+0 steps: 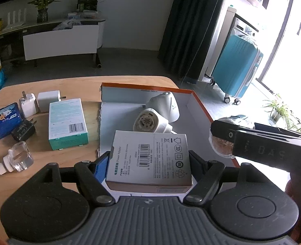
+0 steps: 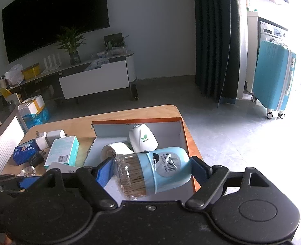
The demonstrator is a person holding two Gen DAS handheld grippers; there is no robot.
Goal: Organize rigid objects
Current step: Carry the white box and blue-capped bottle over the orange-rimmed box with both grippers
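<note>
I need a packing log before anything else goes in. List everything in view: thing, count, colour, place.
Table: one, light wood, under everything.
Box tray: one, orange rim, grey inside, right part of table.
Plug-in devices: two, white, lying in the tray.
Adapter box: one, grey-white, between the left gripper's fingers, over the tray's near end.
Toothpick jar: one, pale blue with clear cap, between the right gripper's fingers, above the tray.
Teal box: one, left of the tray.
White chargers: two, far left.
Black charger: one, beside the blue tin.
Blue tin: one, left edge.
Clear bottle: one, near left.
Left gripper: black, blue pads.
Right gripper: black, blue pads.
</note>
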